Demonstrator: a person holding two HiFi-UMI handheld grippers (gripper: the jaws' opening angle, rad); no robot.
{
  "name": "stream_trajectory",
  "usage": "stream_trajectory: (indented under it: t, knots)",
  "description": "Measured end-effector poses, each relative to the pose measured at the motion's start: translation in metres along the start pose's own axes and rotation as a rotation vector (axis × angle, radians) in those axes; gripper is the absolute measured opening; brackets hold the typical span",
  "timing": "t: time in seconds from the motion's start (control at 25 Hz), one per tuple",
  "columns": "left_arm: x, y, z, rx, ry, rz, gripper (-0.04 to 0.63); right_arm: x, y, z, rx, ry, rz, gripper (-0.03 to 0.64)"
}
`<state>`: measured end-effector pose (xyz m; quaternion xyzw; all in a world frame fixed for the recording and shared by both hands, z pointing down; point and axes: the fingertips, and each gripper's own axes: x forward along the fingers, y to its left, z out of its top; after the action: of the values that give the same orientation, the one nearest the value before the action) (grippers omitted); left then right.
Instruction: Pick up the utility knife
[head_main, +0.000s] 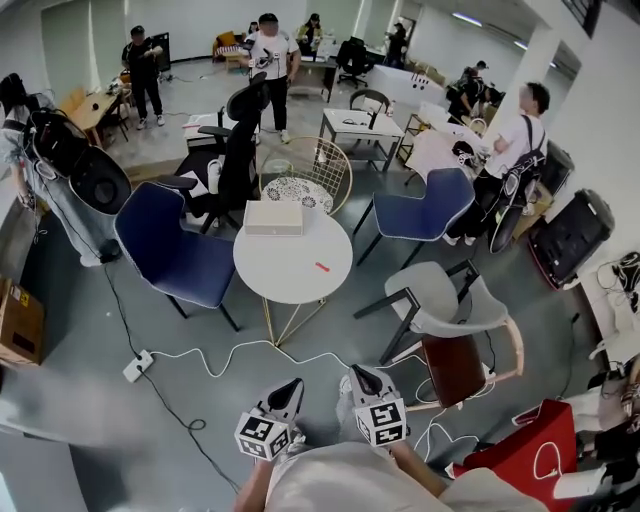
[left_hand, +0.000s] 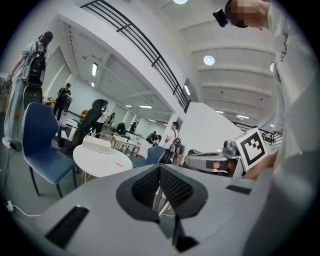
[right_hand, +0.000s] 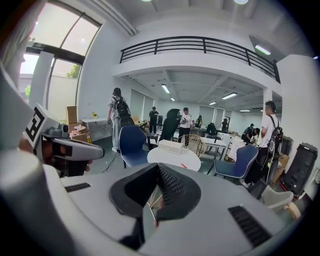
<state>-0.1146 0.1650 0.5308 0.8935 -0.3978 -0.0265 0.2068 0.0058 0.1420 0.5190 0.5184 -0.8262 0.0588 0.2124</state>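
Observation:
The utility knife (head_main: 322, 267) is a small red thing lying on the right part of a round white table (head_main: 280, 275), well ahead of me. It also shows in the left gripper view as the knife (left_hand: 119, 164) and in the right gripper view as the knife (right_hand: 183, 165). My left gripper (head_main: 292, 386) and right gripper (head_main: 357, 376) are side by side at the bottom of the head view, far short of the table. The left gripper (left_hand: 160, 172) has its pads together with nothing held. The right gripper (right_hand: 157, 172) is likewise shut and empty.
A white box (head_main: 273, 217) sits at the table's far edge. Blue chairs (head_main: 175, 255) (head_main: 425, 208), a grey chair (head_main: 450, 305) and a wire chair (head_main: 315, 170) ring the table. A white cable and power strip (head_main: 138, 366) lie on the floor. A red bag (head_main: 525, 455) is at the right; several people stand beyond.

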Motion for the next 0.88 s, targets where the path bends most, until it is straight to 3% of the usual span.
stream_trajectory:
  t: [0.48, 0.88]
  knots:
    - [0.005, 0.009, -0.003, 0.006, 0.001, 0.044, 0.012, 0.018, 0.002, -0.014, 0.029, 0.007, 0.047, 0.017]
    - [0.047, 0.049, 0.001, -0.006, 0.045, 0.093, 0.012, 0.08, -0.018, -0.013, 0.049, 0.027, 0.11, 0.017]
